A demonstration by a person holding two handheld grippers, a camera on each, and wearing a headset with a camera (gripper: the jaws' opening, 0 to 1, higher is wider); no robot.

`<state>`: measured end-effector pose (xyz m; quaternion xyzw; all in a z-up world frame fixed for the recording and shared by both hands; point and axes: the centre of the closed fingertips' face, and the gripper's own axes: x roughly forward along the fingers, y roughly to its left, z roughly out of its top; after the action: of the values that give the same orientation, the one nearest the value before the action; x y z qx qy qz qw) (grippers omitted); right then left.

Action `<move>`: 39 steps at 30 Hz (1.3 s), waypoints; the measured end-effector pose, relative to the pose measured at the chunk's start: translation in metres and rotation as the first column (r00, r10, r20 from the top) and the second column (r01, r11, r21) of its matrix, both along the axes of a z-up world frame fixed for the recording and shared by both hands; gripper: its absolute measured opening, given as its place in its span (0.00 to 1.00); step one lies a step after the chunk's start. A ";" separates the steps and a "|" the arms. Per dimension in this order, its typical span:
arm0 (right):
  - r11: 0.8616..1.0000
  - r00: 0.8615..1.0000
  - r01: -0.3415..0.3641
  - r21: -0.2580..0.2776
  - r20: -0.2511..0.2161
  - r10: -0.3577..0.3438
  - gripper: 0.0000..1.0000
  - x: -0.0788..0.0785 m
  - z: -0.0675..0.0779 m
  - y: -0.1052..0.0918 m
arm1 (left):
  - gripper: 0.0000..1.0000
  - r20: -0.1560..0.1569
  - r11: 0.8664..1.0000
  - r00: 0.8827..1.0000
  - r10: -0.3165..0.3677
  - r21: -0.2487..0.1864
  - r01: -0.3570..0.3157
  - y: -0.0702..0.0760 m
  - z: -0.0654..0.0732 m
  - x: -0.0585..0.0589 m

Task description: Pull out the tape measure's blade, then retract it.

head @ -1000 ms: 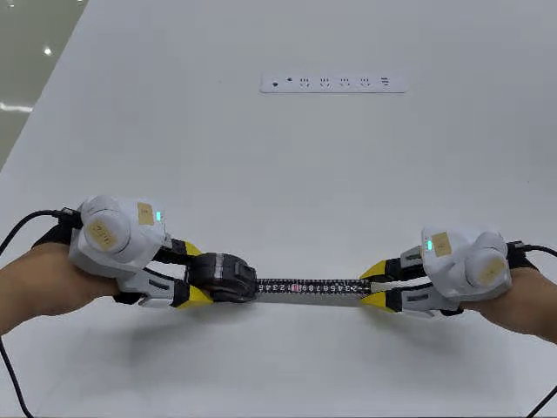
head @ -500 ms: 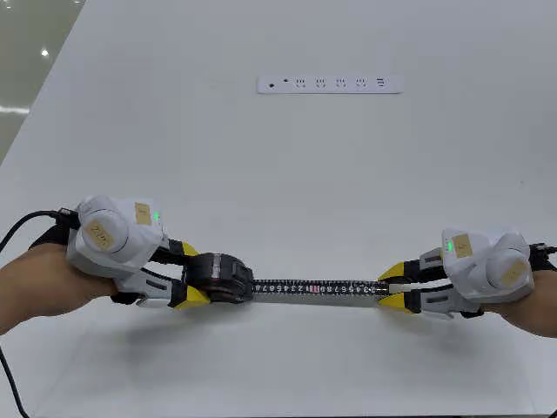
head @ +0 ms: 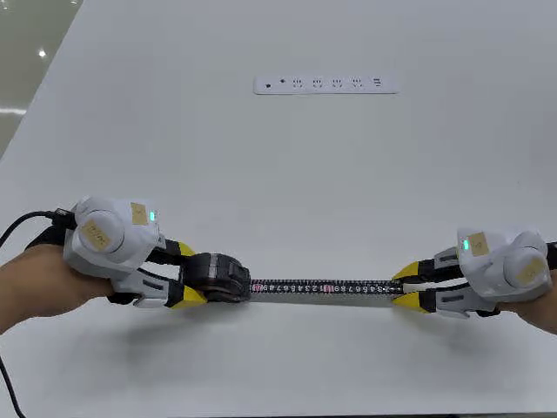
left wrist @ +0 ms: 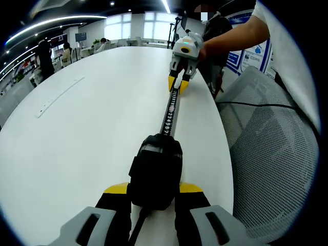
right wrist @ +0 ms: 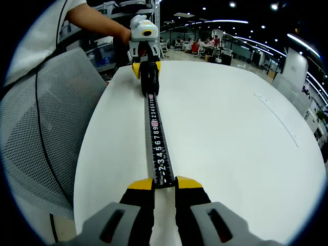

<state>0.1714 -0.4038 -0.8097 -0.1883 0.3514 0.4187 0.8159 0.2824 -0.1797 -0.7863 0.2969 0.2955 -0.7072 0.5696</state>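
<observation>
The tabletop (head: 261,174) is a smooth white surface with a low satin sheen. The tape measure case (left wrist: 156,169) looks like black moulded plastic, mostly matt, with a faint shine on its top edge. The blade (right wrist: 156,148) is a thin dark strip, slightly glossy, printed with white numerals. The left tool (head: 191,274) and right tool (head: 405,287) have smooth white plastic housings and black-and-grey jaws with yellow tips. The power strip (head: 325,84) is smooth white plastic. The chair (left wrist: 266,154) is covered in grey open-mesh cloth. The floor (head: 26,52) is polished and reflects ceiling lights.
</observation>
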 end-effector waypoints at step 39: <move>0.998 0.998 0.056 -0.032 -0.034 -0.057 0.13 -0.013 -0.002 -0.029 | 0.30 0.005 1.000 1.000 0.011 -0.004 -0.011 -0.003 0.000 0.000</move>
<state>0.1585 -0.4324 -0.8121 -0.1836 0.3771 0.3933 0.8182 0.2822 -0.1824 -0.7860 0.2959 0.2944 -0.7039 0.5748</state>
